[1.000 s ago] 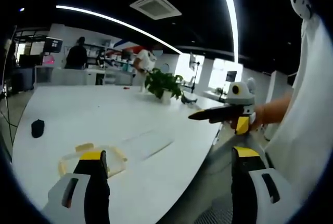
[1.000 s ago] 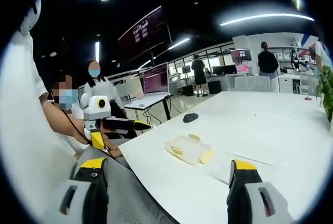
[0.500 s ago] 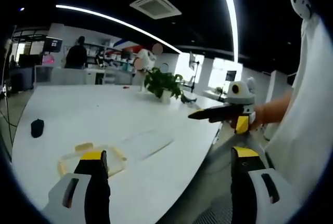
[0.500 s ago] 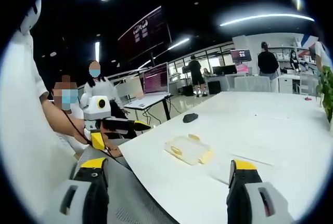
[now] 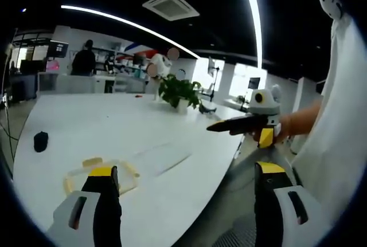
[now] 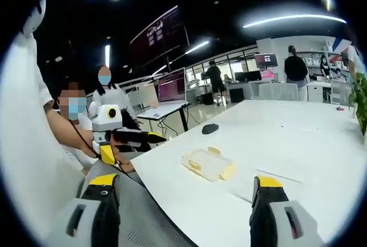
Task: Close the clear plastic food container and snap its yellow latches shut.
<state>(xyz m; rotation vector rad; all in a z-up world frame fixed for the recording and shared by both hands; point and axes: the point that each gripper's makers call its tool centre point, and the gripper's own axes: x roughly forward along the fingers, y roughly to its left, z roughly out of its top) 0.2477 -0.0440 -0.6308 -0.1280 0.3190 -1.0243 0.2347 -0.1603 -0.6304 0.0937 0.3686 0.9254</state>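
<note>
Nothing shifting since earlier frames: both grippers (fingers spread, gripping nothing) hovering apart from clear plastic food container with yellow latches [image 6: 207, 164] sitting on white worktop [image 6: 298, 144]; light container risking sliding under one-sided latch press.

— What do your tools look like?
— Your left gripper [image 5: 182, 181] and right gripper [image 6: 180, 192] have black jaws, yellow tips and light grey housings.
— Clothing?
— You wear a white short-sleeved shirt [image 5: 338, 126]; a thin black cable [image 6: 86, 141] trails alongside.

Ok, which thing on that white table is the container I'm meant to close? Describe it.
Start at the big white table in the right gripper view. Near its front edge, closer than the small black object, lies the food container. It is the low, clear plastic box with yellow latches on its sides.
</note>
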